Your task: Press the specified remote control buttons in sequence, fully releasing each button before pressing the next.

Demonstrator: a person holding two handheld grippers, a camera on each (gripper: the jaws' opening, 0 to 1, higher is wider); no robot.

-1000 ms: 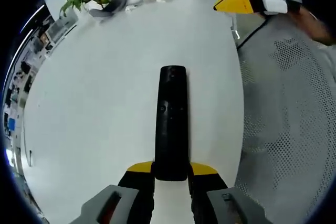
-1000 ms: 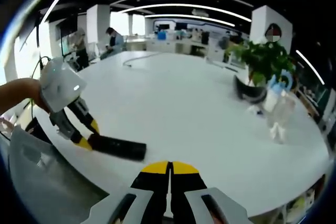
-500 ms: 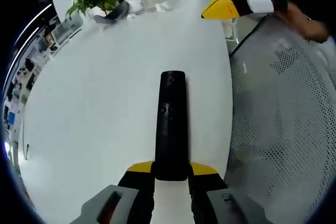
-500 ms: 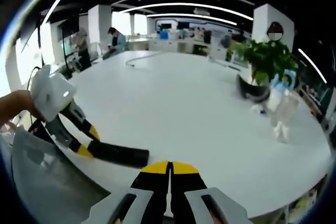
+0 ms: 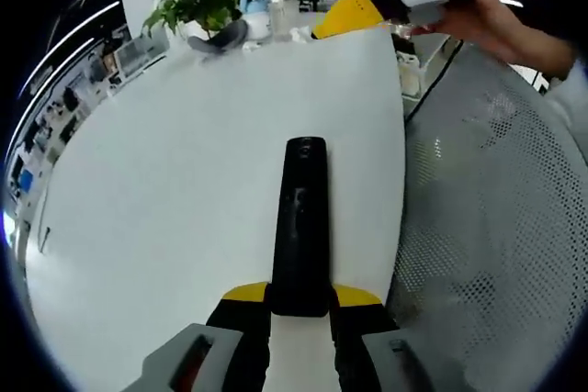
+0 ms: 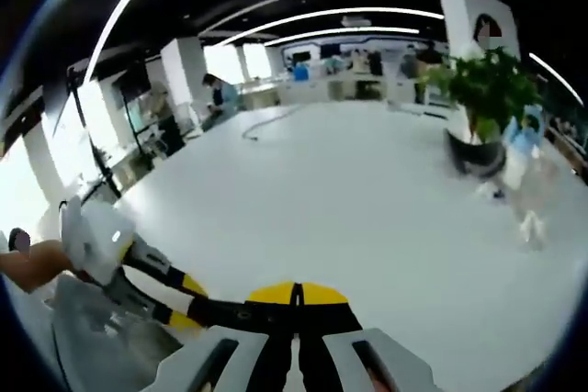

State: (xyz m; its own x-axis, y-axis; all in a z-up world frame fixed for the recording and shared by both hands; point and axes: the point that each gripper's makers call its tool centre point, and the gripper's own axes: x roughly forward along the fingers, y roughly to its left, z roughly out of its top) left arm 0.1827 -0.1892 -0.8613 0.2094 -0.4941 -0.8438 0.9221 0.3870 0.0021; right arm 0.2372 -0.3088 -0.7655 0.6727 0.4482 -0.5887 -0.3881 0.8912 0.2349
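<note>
The black remote control (image 5: 299, 227) lies lengthwise over the white table (image 5: 165, 190), close to the table's edge. Its near end sits between the yellow-tipped jaws of the left gripper (image 5: 299, 298), which are clamped on it from both sides. Its far end, bearing a round button, points away across the table. In the right gripper view, the remote control (image 6: 241, 312) appears as a dark bar just ahead of the right gripper (image 6: 296, 298), whose jaws are pressed together with nothing between them. The left gripper (image 6: 179, 300) enters that view from the left, held by a hand (image 6: 32, 263). In the left gripper view, the right gripper (image 5: 354, 14) is raised above the table's far side. A potted plant (image 5: 207, 6) and a clear bottle (image 5: 281, 17) stand at the far end. A grey mesh chair (image 5: 496, 227) is beside the table.
</note>
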